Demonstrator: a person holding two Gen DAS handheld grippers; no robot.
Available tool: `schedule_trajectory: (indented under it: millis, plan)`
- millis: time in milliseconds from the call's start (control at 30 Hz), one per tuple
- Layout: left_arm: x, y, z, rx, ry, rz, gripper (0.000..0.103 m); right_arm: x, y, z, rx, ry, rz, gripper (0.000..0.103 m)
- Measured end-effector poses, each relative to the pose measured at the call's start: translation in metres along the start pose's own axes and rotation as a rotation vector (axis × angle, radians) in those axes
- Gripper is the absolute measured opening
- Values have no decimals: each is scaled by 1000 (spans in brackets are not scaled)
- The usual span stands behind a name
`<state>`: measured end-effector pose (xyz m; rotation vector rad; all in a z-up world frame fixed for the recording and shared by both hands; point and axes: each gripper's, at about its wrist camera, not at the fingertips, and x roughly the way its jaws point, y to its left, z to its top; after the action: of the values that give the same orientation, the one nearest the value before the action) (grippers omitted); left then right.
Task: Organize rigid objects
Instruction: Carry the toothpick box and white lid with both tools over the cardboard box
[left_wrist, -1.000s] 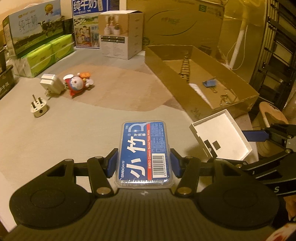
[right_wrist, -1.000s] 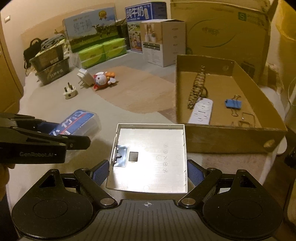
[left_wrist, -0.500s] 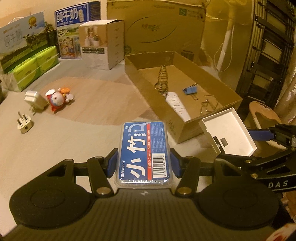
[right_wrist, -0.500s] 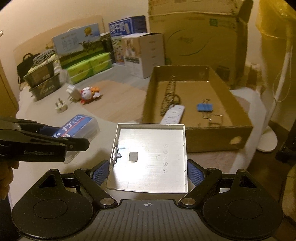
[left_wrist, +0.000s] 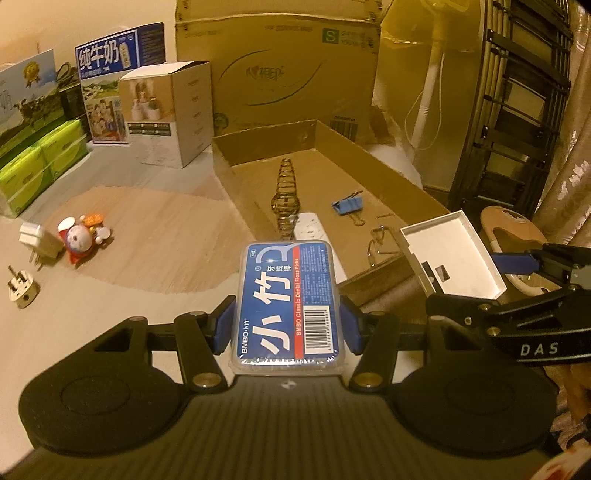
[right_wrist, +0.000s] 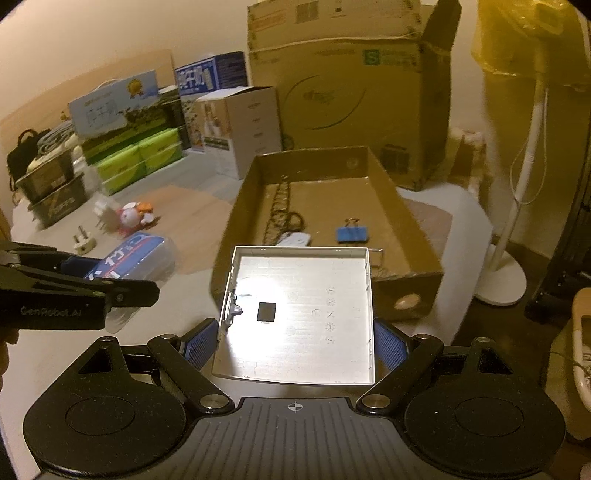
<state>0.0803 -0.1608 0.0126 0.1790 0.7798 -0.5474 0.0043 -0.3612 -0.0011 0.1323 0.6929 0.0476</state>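
A blue floss-pick box sits between the pads of my left gripper, which is shut on it. To its right, my right gripper grips a white square tray by two opposite sides. In the right wrist view the same white tray fills the span of my right gripper, and the floss-pick box shows at the left in my left gripper. Just ahead lies a shallow open cardboard box, holding a wire coil, a white remote and a blue binder clip.
On the surface at the left lie a small toy figure, a white charger and a plug. Cartons stand at the back, the biggest being a brown carton. A white fan stand rises right of the cardboard box.
Both grippers have carried their loads to the right, toward the shallow cardboard box, which now lies straight ahead and closer. Neither grip has changed.
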Motion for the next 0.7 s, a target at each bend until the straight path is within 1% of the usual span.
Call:
schedule_trajectory:
  millis: [400, 700]
  plan:
    - [17, -15, 22, 23, -6, -20, 54, 8, -23, 19, 1, -16, -29, 87]
    - [28, -15, 40, 31, -18, -24, 54, 18, -32, 33, -19, -18, -43, 87]
